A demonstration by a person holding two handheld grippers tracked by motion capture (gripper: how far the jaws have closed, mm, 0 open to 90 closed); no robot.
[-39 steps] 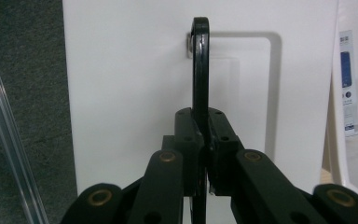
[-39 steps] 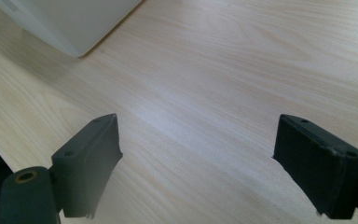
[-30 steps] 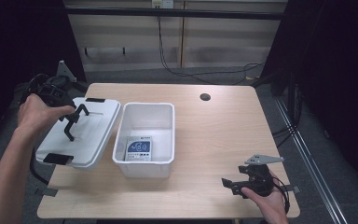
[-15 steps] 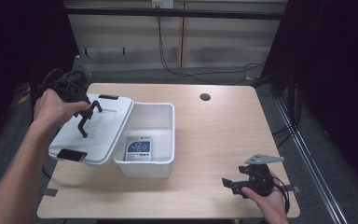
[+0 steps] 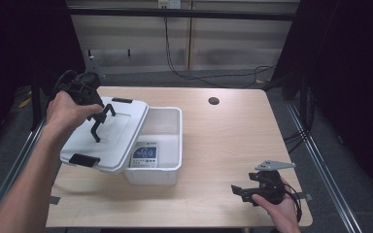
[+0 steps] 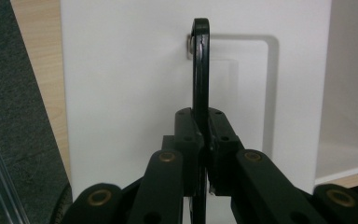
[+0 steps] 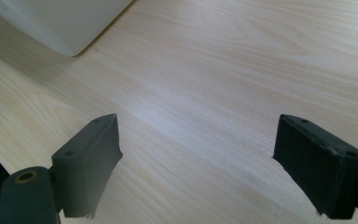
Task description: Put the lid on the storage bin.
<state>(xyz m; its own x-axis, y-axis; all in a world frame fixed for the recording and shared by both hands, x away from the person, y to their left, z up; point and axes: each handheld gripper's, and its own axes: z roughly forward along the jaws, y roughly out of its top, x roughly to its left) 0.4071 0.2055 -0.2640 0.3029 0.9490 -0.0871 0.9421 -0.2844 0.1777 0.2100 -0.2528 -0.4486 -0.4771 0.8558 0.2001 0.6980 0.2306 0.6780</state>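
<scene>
1. Inside, the open white bin (image 5: 167,145) on the table (image 5: 233,141) holds a digital scale (image 5: 144,156).
2. Its lid (image 5: 108,138) hangs tilted, overlapping the bin's left rim.
3. The left gripper (image 5: 96,119) is clenched on the lid's black handle (image 6: 199,70).
4. The right gripper (image 5: 243,191) rests near the front edge, jaws spread.

The left gripper (image 5: 97,116) grips the black handle (image 5: 98,124) of a white lid (image 5: 121,138), tilted over the open white bin (image 5: 167,145), while the right gripper (image 5: 240,191) rests near the wooden table's (image 5: 233,136) front edge.
</scene>
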